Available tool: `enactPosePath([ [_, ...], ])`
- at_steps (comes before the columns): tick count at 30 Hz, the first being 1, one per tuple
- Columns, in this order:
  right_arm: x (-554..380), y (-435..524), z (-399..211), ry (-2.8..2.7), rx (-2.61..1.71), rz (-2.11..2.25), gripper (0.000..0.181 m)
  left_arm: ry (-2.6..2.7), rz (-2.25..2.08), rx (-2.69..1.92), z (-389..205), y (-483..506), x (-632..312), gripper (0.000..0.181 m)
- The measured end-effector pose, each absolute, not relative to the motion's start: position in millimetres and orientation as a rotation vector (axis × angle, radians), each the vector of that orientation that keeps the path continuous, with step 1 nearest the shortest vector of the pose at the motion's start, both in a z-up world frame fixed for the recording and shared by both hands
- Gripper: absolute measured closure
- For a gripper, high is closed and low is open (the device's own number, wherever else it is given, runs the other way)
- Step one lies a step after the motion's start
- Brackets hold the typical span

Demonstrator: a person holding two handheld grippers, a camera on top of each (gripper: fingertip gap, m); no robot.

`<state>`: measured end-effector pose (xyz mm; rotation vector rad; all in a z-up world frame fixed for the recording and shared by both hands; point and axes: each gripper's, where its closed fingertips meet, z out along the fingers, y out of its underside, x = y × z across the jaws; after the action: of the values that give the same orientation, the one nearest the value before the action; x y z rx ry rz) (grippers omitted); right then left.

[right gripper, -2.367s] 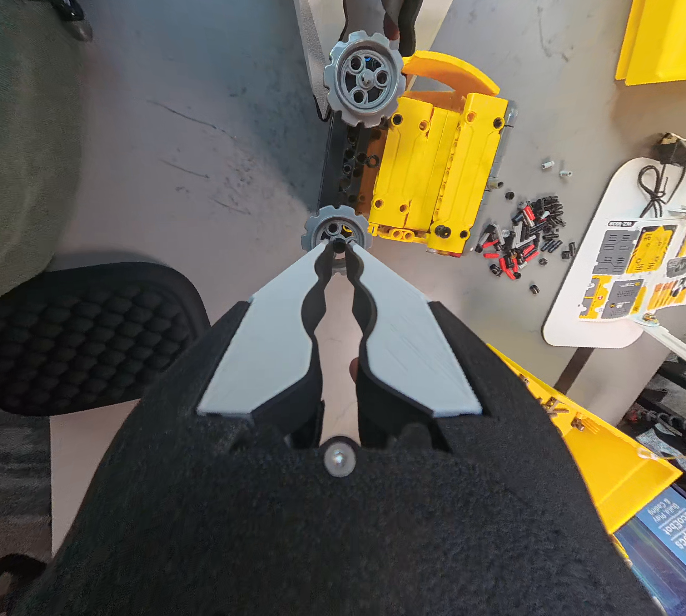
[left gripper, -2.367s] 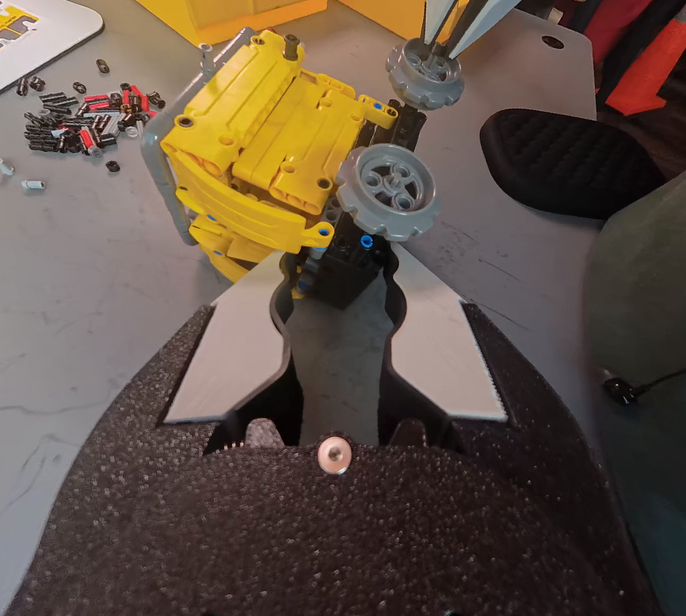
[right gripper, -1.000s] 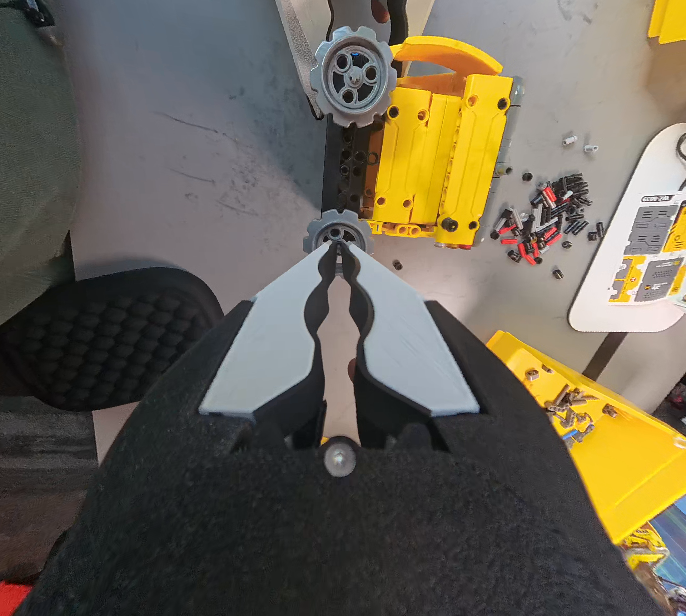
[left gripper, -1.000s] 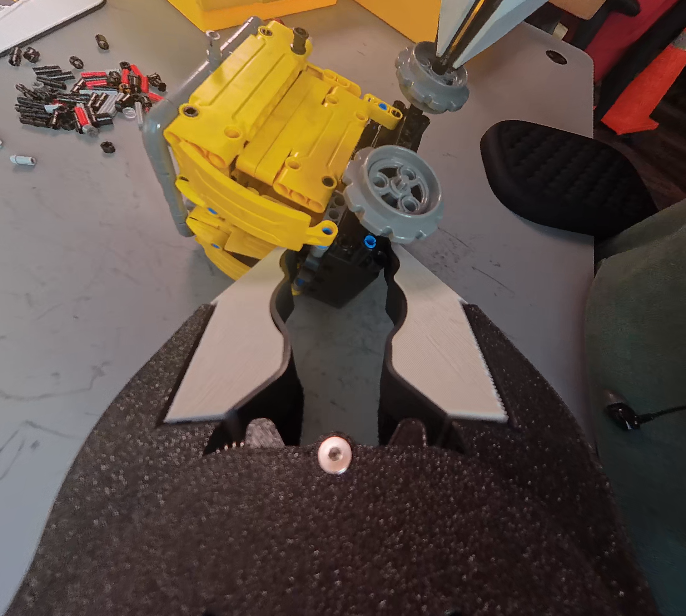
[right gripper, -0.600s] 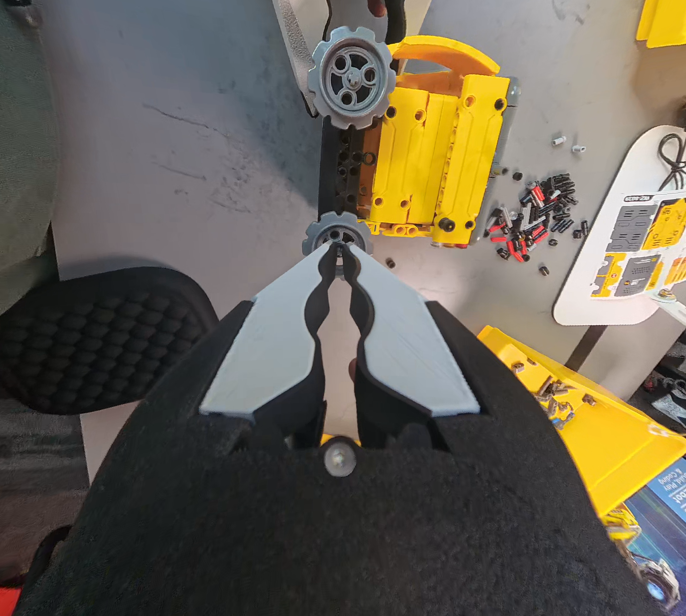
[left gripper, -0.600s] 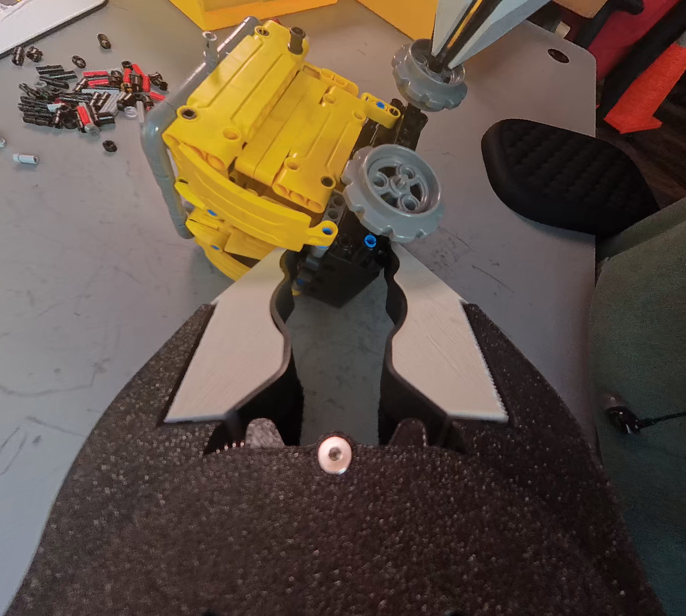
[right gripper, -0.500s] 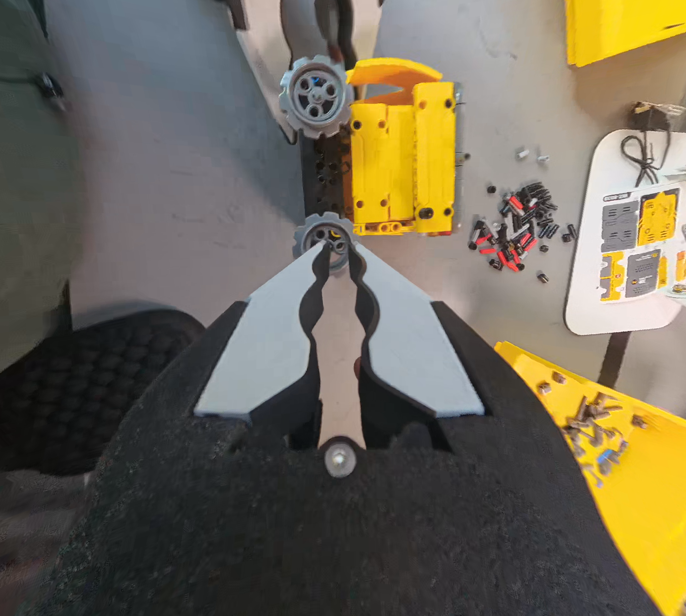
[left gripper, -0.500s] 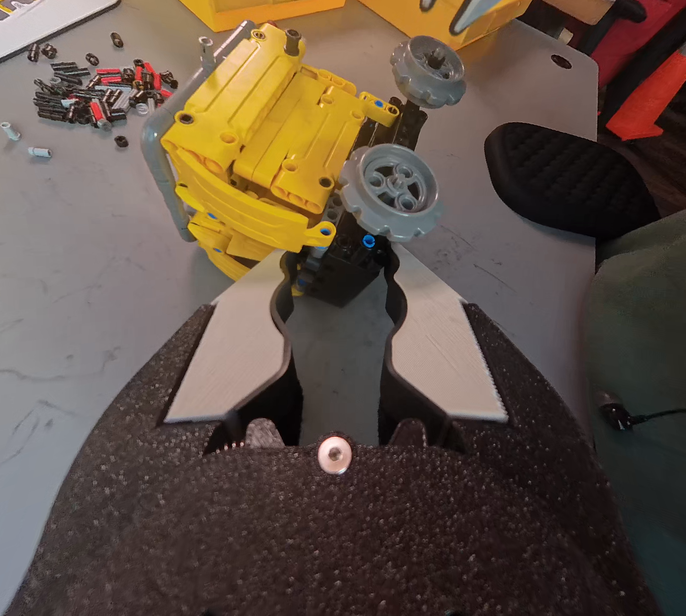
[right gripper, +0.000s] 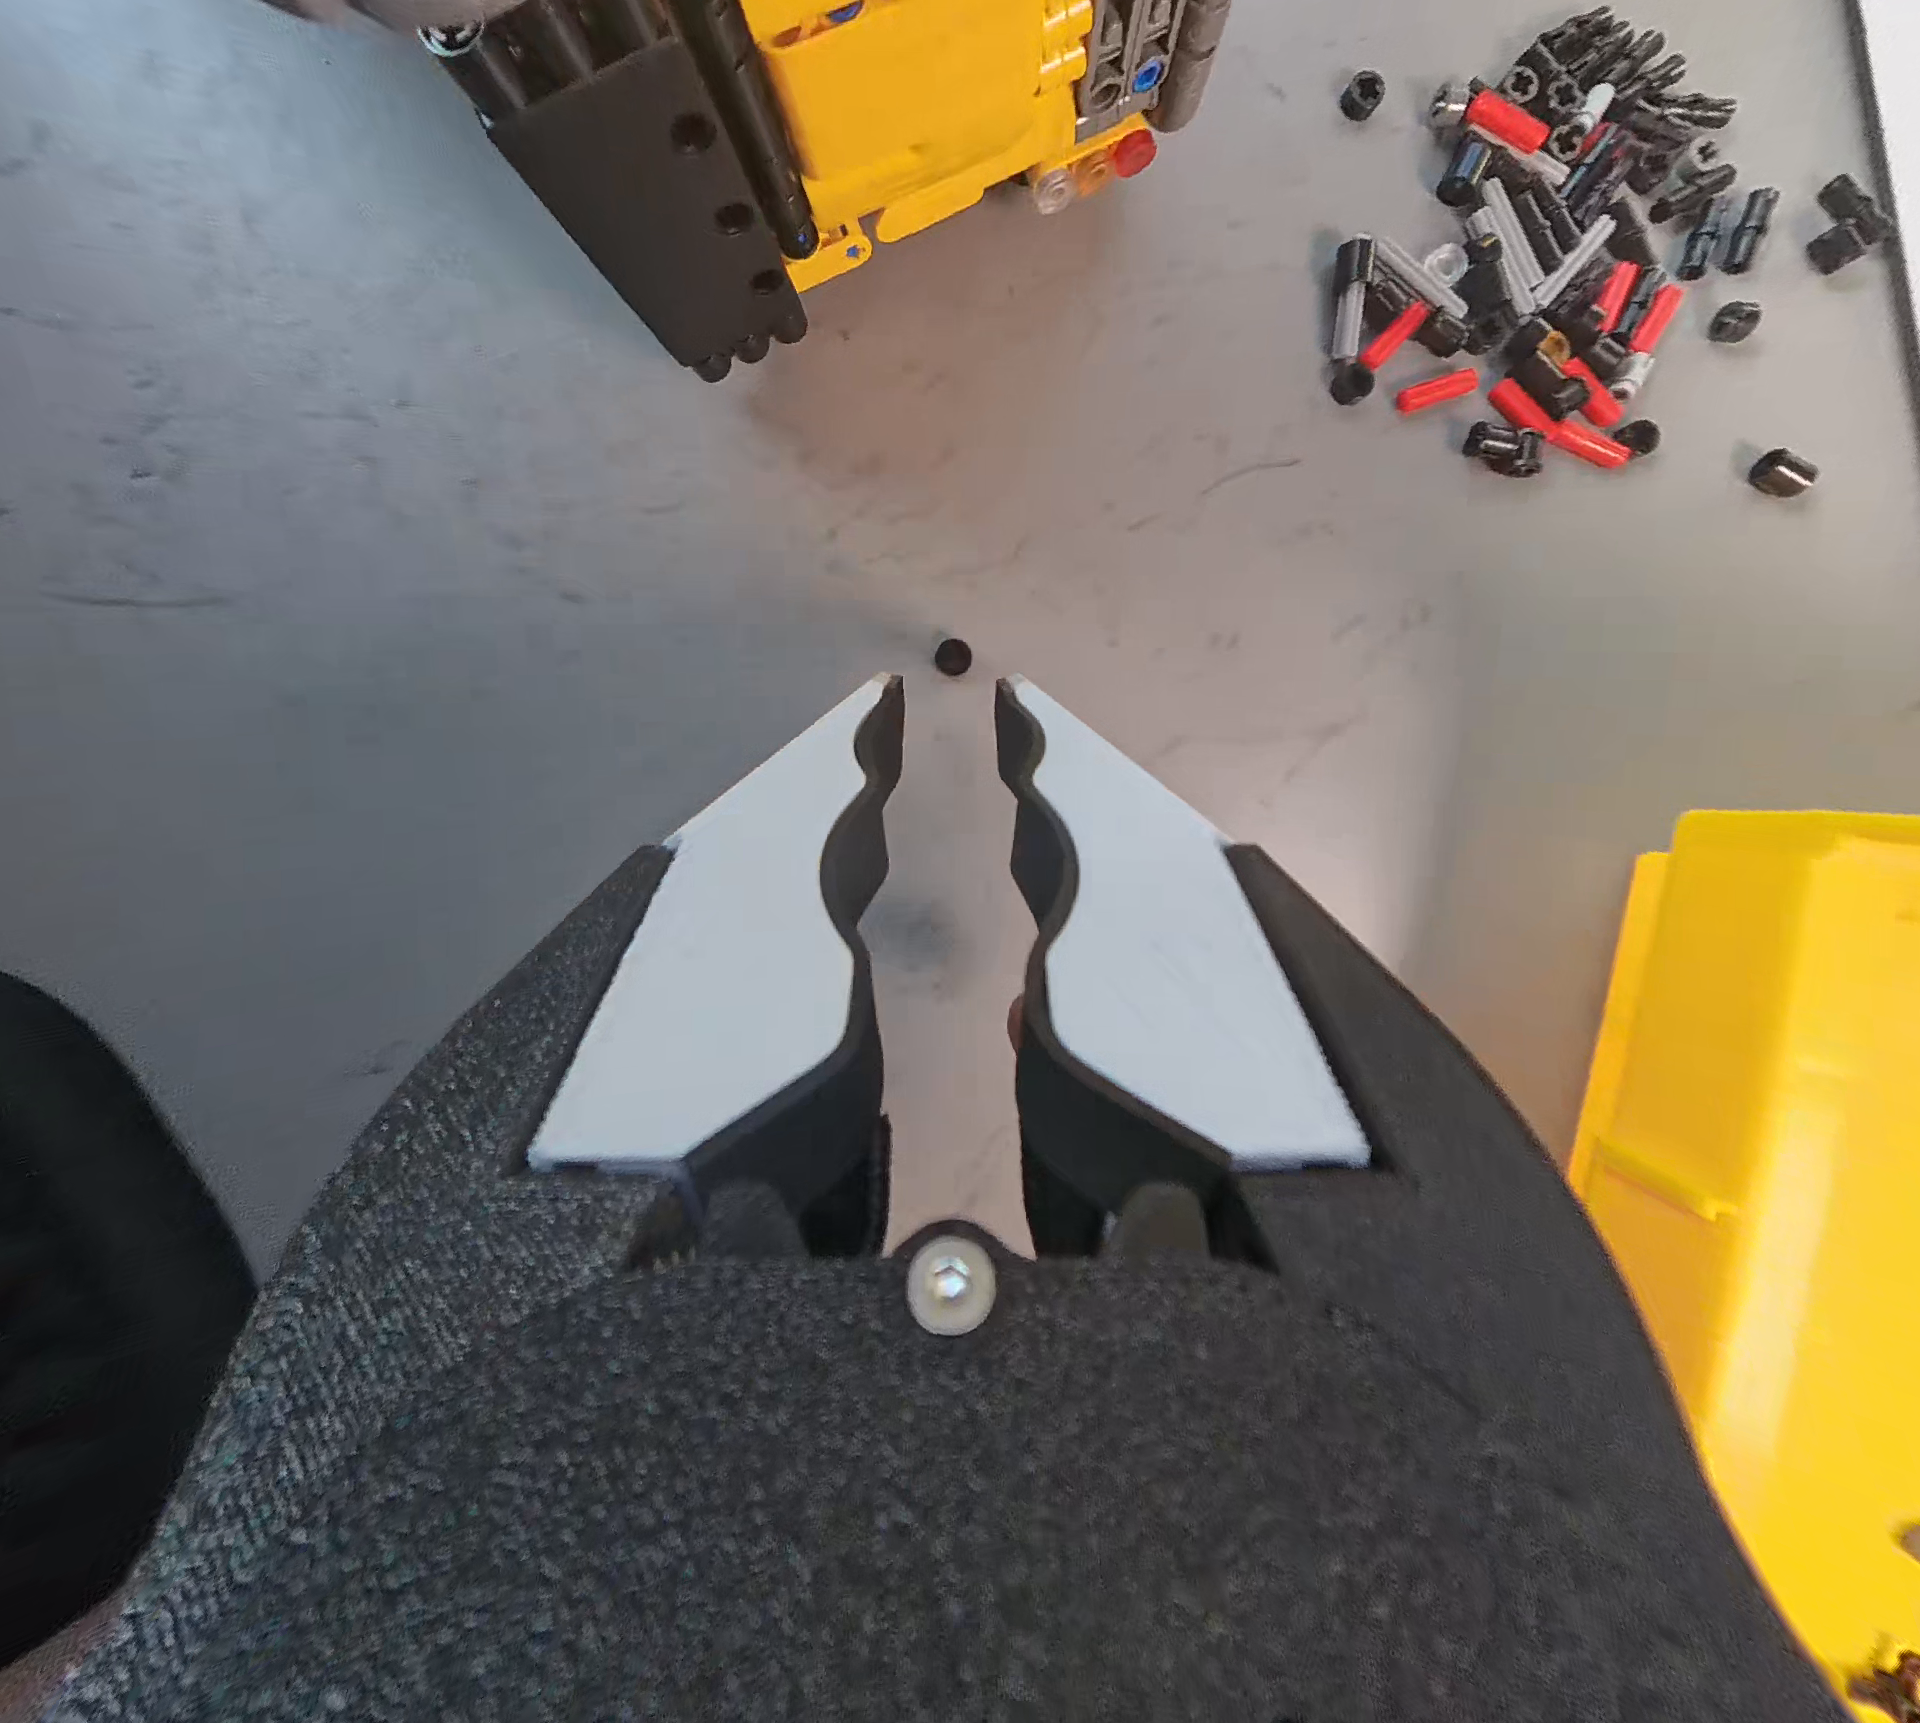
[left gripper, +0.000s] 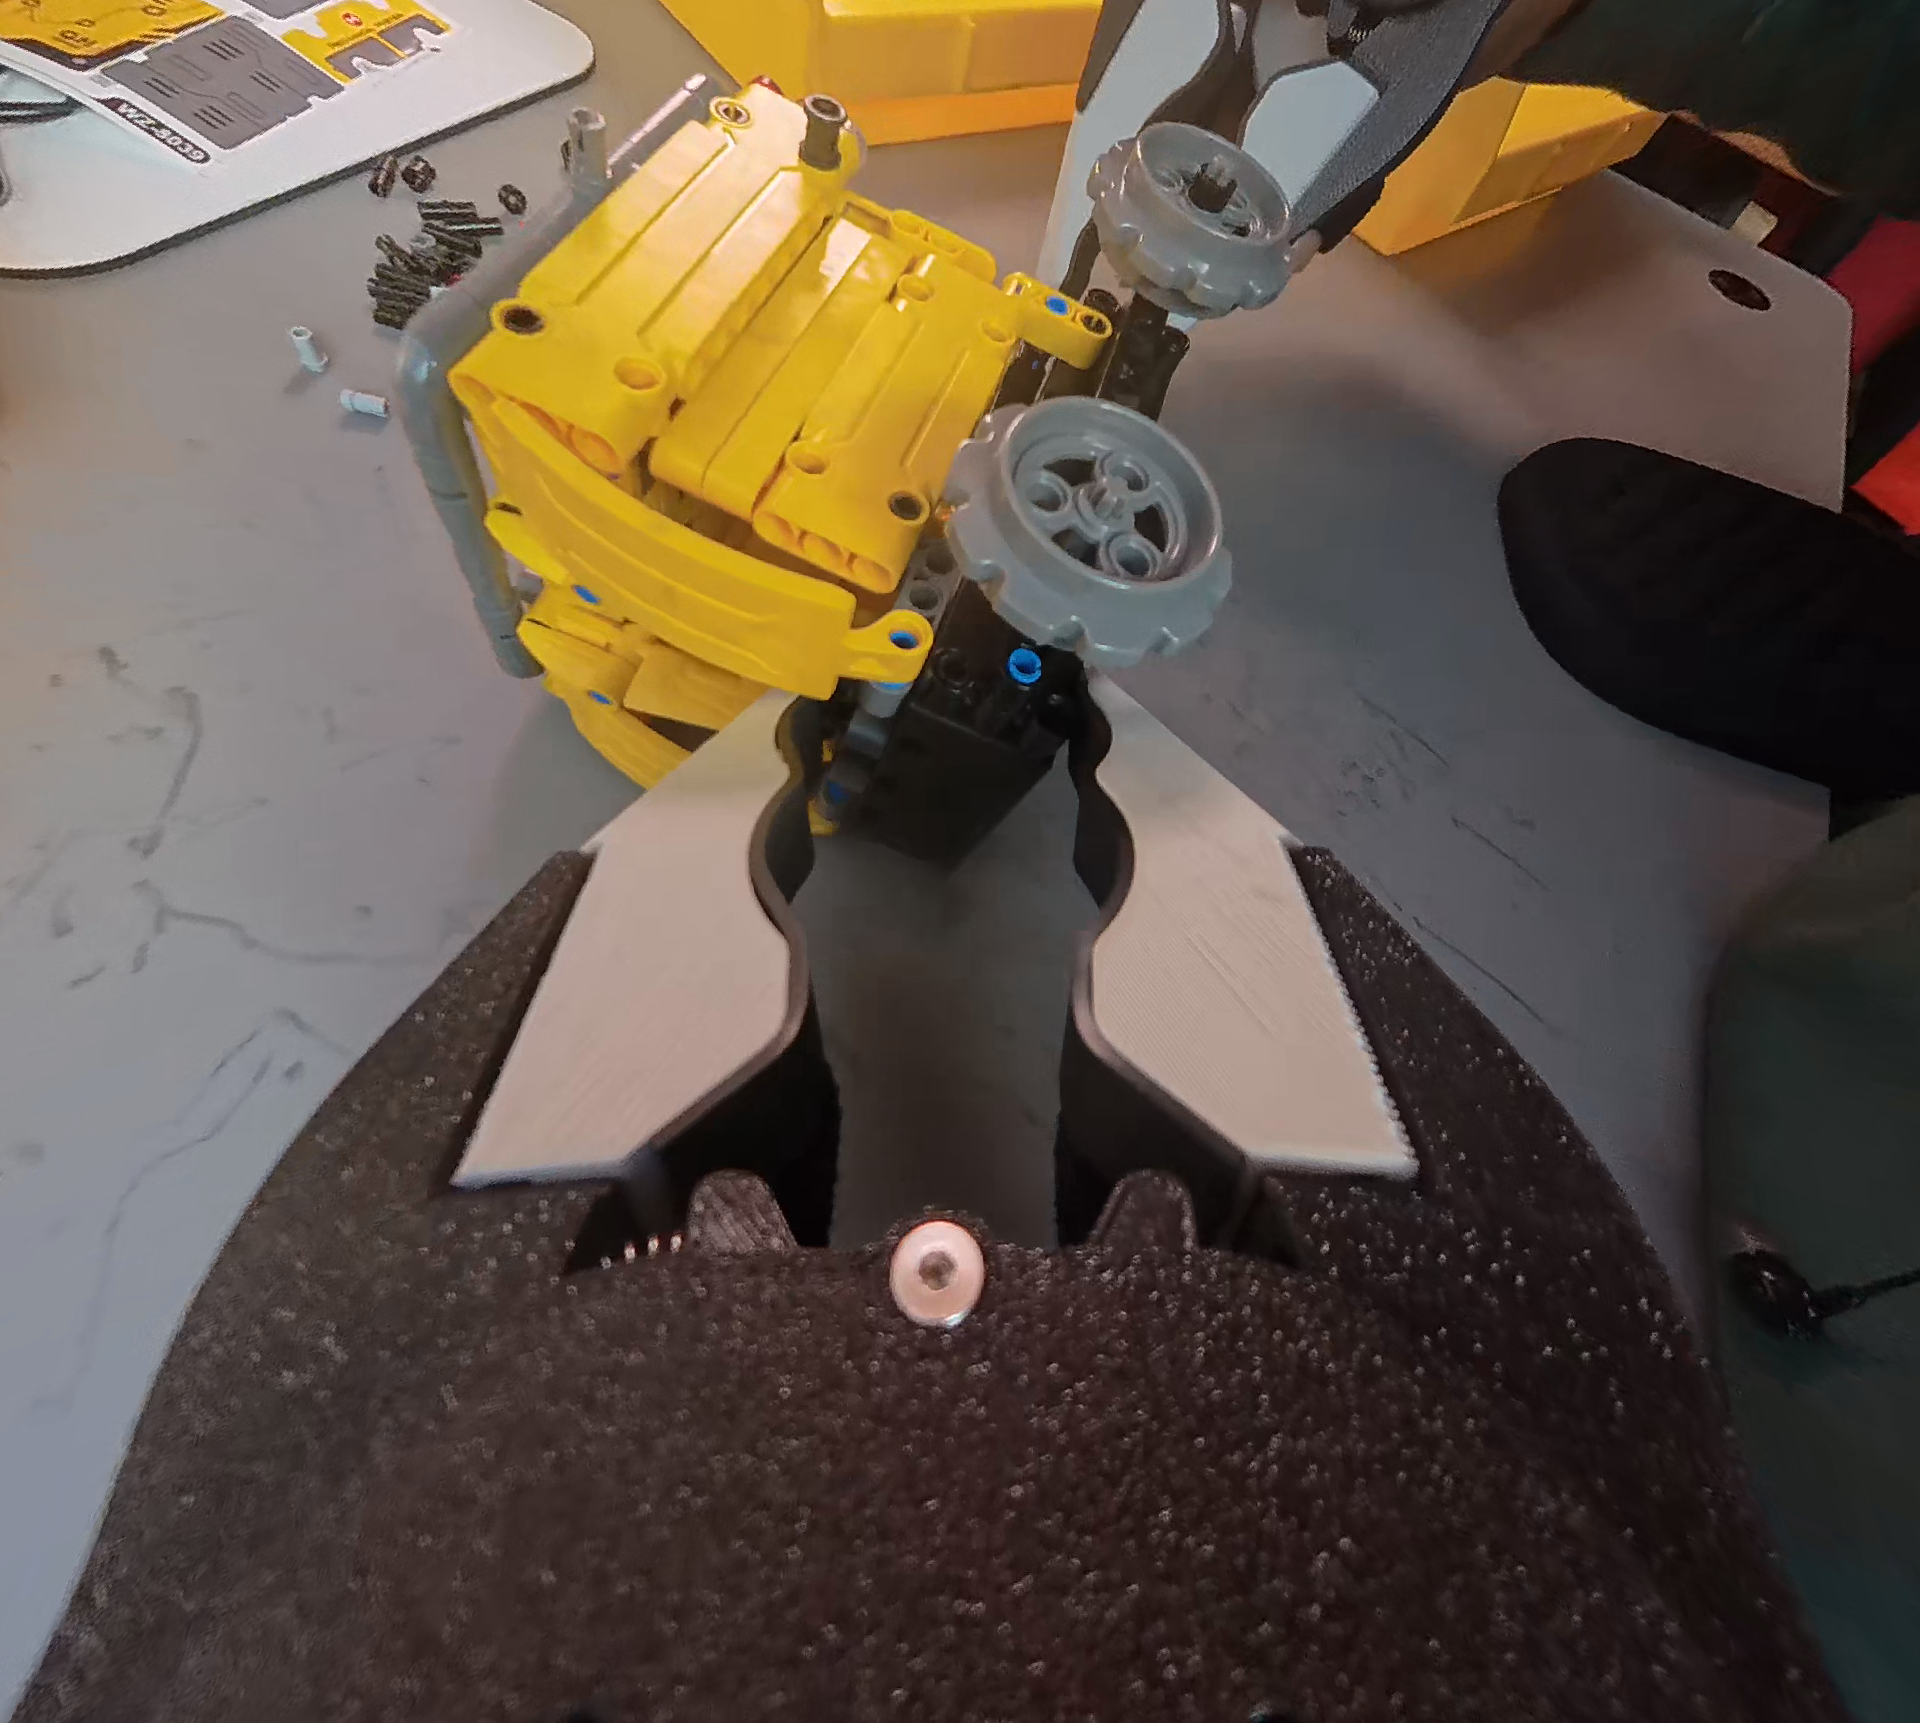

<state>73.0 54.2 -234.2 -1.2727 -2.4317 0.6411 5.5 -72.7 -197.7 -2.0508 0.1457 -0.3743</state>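
The work goes on at a grey table (right gripper: 364,530), scuffed and streaked with dark marks. In the left wrist view yellow parts bins (left gripper: 935,11) stand at the far edge around twelve o'clock, a white sheet of printed stickers (left gripper: 260,42) lies at ten o'clock, and a black padded seat (left gripper: 1714,613) sits off the table's edge at three o'clock.

The left gripper (left gripper: 940,728) has its jaws closed on the black end block of a yellow brick model (left gripper: 727,447). The model rises toward twelve o'clock from the fingertips, with a large grey toothed wheel (left gripper: 1086,530) just past the right fingertip at one o'clock and a smaller grey wheel (left gripper: 1195,219) farther up the black frame.

The right gripper (right gripper: 948,686) is near the table with its jaws a narrow way apart, holding nothing. A small black pin (right gripper: 952,657) lies on the table right at twelve o'clock of the tips, just beyond the gap and not between the fingers. In this view the model stands well apart at eleven o'clock, and a loose heap of black, grey and red pins (right gripper: 1538,271) lies at two o'clock. A yellow bin (right gripper: 1766,1206) fills the four o'clock corner.
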Motion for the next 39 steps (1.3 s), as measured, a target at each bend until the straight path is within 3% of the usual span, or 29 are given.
enactPosePath([
  [22, 66.0, 52.0, -230.3, -2.486, -1.243, 0.684, 0.175, 0.233, -0.377, -2.044, -197.3, -78.0, 4.6, 0.137],
  [30, 41.6, -27.1, -106.2, -2.47, -0.673, 0.828, 0.175, 0.278, -0.376, -2.043, -197.6, -79.5, 10.3, 0.138],
  [39, 23.7, -100.7, -128.4, -2.737, -0.405, 0.665, 0.176, 0.322, -0.359, -2.044, -197.8, -82.6, 18.0, 0.138],
])
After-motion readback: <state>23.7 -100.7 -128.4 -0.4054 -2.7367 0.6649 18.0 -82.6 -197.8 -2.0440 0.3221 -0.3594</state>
